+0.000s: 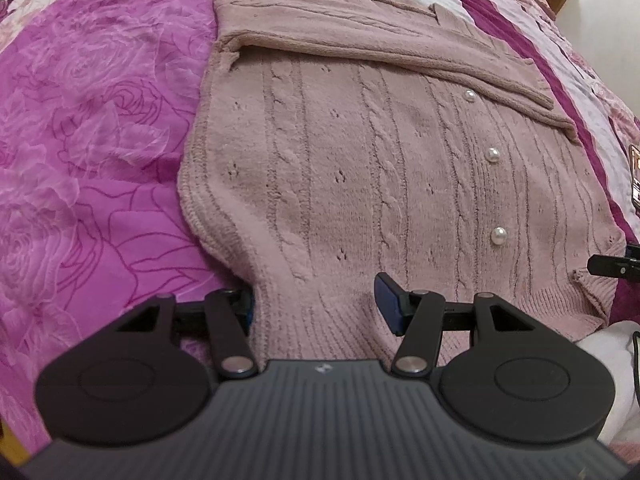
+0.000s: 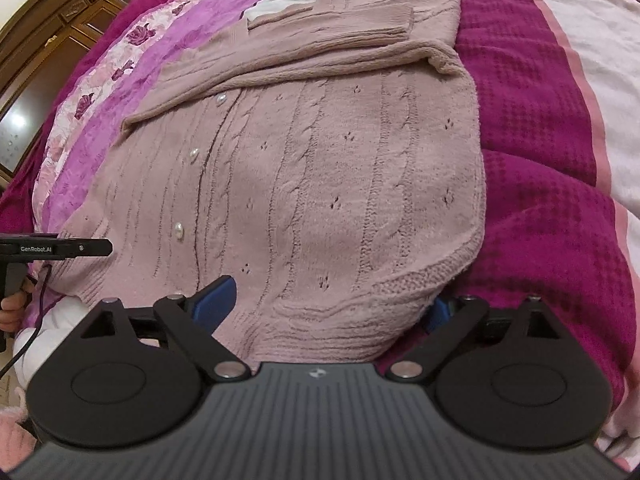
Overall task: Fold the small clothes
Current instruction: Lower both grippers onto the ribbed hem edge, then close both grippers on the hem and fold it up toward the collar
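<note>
On the bed [image 1: 100, 160], over a pink and magenta quilt, lies the pink knit cardigan [image 1: 360, 168], front up, pearl buttons [image 1: 492, 155] fastened, both sleeves [image 1: 400, 50] already crossed over the chest at the far end. Its ribbed hem sits nearest. The left gripper [image 1: 316, 304] straddles the hem's left corner with its jaws standing apart, one finger outside the edge, one on the knit. The right gripper [image 2: 328, 304] straddles the right corner, jaws wide apart and pressing on nothing.

Risks, as I judge them: if a gripper bites only the top layer, the back layer will stay behind and the fold will split. The outer fingers could also catch the quilt. Uneven lifting would skew the hem, and the loose sleeves may slide off as the body swings over.
</note>
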Action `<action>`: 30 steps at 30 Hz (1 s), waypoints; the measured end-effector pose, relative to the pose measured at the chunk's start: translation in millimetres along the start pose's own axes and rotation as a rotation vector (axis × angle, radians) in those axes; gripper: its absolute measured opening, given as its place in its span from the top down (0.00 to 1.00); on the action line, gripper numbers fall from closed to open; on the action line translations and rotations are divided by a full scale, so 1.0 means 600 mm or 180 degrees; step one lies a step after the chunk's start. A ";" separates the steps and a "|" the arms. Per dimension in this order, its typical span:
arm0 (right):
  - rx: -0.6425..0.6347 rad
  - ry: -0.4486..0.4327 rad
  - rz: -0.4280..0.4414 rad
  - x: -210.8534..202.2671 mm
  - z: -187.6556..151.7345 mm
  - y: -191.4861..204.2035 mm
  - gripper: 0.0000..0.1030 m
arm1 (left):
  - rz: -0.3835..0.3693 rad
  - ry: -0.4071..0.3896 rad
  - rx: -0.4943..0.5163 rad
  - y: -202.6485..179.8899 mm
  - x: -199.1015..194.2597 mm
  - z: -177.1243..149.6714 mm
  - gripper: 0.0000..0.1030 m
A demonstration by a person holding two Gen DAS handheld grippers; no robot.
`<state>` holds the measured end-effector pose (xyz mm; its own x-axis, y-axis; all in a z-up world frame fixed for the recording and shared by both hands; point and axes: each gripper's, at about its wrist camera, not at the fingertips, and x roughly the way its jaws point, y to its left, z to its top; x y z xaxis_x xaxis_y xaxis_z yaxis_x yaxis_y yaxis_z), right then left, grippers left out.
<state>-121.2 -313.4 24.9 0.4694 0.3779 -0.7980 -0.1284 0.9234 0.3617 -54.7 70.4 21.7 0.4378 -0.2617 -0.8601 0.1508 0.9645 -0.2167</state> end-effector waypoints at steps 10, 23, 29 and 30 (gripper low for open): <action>-0.0055 -0.0020 -0.0337 0.005 -0.006 0.005 0.66 | -0.0084 -0.0085 -0.0078 -0.002 0.001 -0.007 0.46; 0.0535 -0.0635 0.0346 -0.054 -0.001 -0.020 0.87 | -0.0626 -0.0510 -0.0668 0.036 -0.050 -0.007 0.88; 0.0687 -0.0981 0.0718 -0.078 0.022 -0.024 0.87 | -0.0761 -0.0786 -0.0922 0.038 -0.081 0.012 0.88; 0.0696 -0.1044 0.0769 -0.080 0.027 -0.023 0.87 | -0.0776 -0.0838 -0.0943 0.037 -0.088 0.019 0.88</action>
<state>-128.1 -345.5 66.0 0.7048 0.5067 -0.4965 -0.0972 0.7623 0.6399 -64.5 105.4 67.3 0.6370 -0.4449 -0.6295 0.0343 0.8321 -0.5535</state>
